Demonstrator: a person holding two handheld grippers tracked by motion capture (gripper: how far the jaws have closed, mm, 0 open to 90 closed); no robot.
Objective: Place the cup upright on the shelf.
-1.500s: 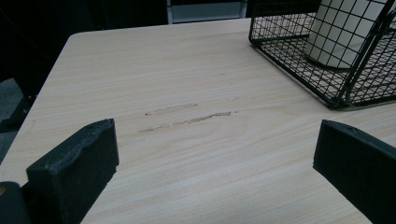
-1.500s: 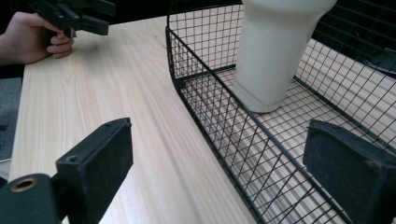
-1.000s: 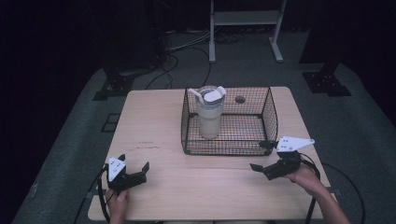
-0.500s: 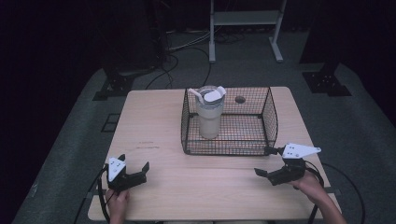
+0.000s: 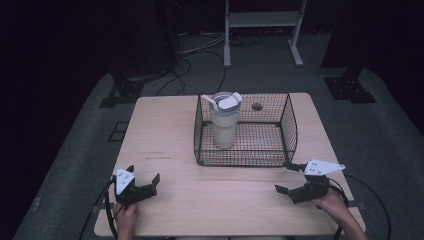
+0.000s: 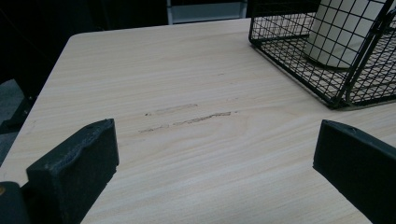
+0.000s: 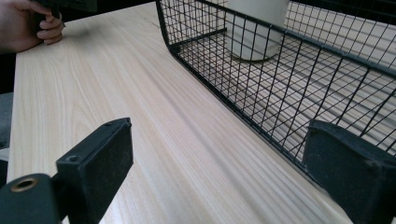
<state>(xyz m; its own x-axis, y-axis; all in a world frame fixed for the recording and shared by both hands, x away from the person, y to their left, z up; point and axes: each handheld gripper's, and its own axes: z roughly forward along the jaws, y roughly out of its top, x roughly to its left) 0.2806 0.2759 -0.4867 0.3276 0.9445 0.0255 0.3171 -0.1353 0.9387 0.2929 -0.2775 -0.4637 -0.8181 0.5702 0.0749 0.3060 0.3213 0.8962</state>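
Two grippers, one basket, one tumbler on one table.
Lower left, the left gripper (image 5: 143,182) sits agape and empty; lower right, the right gripper (image 5: 288,177) likewise, near the wire basket (image 5: 289,131). At frame centre, one lidded tumbler (image 5: 224,121) stands upright inside the basket on the table (image 5: 165,130).

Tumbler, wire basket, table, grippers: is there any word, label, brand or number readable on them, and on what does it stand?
None. The tumbler, the wire basket, the table, the left gripper and the right gripper bear no readable text. The faint marks on the tabletop are scuffs, not letters.
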